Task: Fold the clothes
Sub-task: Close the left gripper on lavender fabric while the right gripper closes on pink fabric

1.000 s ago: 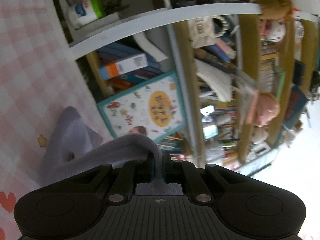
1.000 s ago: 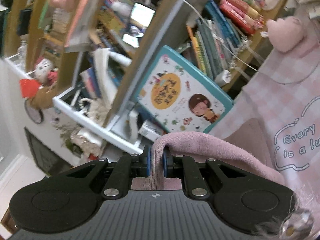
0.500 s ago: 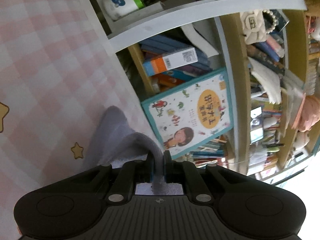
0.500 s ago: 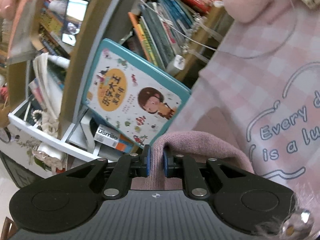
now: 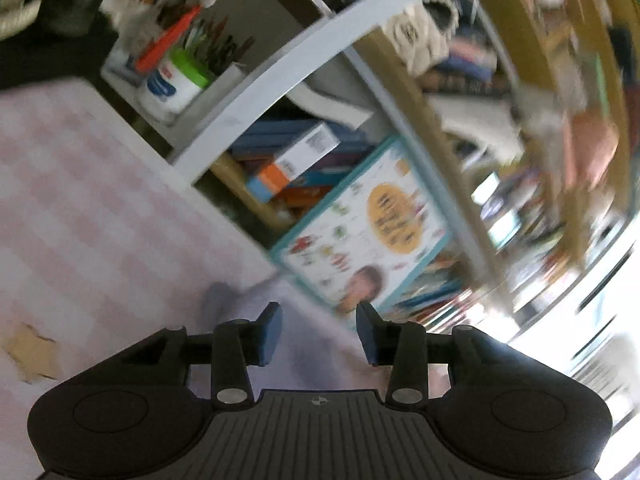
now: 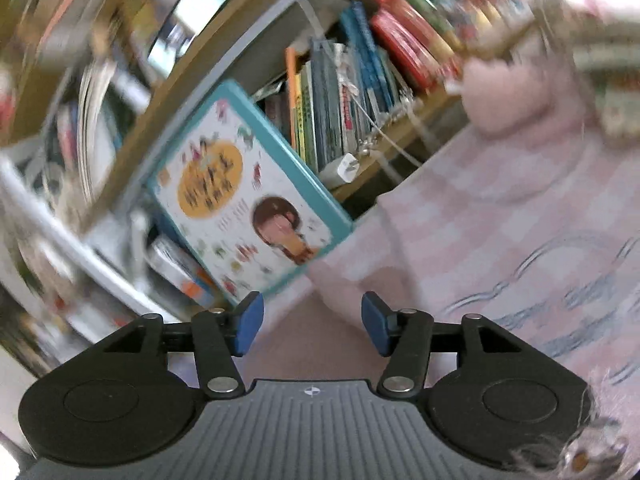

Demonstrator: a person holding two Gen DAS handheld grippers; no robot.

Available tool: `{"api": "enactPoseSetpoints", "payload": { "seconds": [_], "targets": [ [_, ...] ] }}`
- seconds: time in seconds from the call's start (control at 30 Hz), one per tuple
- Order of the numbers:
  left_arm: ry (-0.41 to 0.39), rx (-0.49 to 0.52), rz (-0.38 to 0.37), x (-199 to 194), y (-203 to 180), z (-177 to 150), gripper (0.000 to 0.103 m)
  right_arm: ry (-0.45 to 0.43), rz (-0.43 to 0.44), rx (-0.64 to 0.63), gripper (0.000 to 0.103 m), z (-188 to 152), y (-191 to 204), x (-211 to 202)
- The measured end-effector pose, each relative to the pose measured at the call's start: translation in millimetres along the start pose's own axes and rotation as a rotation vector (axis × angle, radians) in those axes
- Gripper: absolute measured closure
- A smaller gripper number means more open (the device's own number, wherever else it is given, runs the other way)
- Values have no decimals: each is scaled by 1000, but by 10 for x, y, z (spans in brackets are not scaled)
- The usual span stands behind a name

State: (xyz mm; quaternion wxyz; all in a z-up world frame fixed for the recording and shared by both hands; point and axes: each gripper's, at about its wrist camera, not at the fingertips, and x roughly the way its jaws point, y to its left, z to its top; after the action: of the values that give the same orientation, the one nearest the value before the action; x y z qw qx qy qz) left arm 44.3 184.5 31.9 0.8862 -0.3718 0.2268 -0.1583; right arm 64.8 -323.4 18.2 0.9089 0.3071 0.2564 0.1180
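A pinkish-lilac knitted garment (image 5: 316,340) lies on the pink checked cloth (image 5: 100,208), under and between the blue pads of my left gripper (image 5: 319,336). That gripper's jaws are opening, and the pads stand clear of the fabric. In the right wrist view the same pink garment (image 6: 320,332) lies flat beneath my right gripper (image 6: 312,326). Its jaws are opening too, with no pad pressing the cloth. Both views are blurred by motion.
The checked cloth's far edge (image 6: 384,208) meets a crowded bookshelf (image 6: 340,112) with a large teal-framed picture book (image 5: 368,232) leaning on it. A pen cup (image 5: 172,84) stands on a white shelf. A pink plush (image 6: 508,96) sits at the cloth's far right.
Both grippers were shut on a raised fold of the garment; now both stand open and the fabric has dropped flat onto the cloth. Both cameras have rolled.
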Motion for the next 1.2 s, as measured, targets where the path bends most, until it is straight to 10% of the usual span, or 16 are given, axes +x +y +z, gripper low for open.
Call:
{"api": "enactPoseSetpoints", "payload": {
  "seconds": [0.2,0.33,0.43,0.73,1.03,1.2],
  "targets": [
    [98,231,231,185,-124,-238,67,62,-171,-300,55,-263,140,33],
    [112,323,288,280,-164,-361,74,95,-213,-378,96,-387,127,91],
    [123,293,291,308,-100,-341,99,57,-178,-322,96,-326,73,5],
    [74,180,120,-14,-185,-222,100,9,-73,-193,96,-216,39,-345],
    [168,47,174,119,245,-308,95,117,-181,-185,93,-350,-166,-199],
    [105,280,232,50,-135,-222,81,72,-218,-309,67,-239,51,-209]
  ]
}}
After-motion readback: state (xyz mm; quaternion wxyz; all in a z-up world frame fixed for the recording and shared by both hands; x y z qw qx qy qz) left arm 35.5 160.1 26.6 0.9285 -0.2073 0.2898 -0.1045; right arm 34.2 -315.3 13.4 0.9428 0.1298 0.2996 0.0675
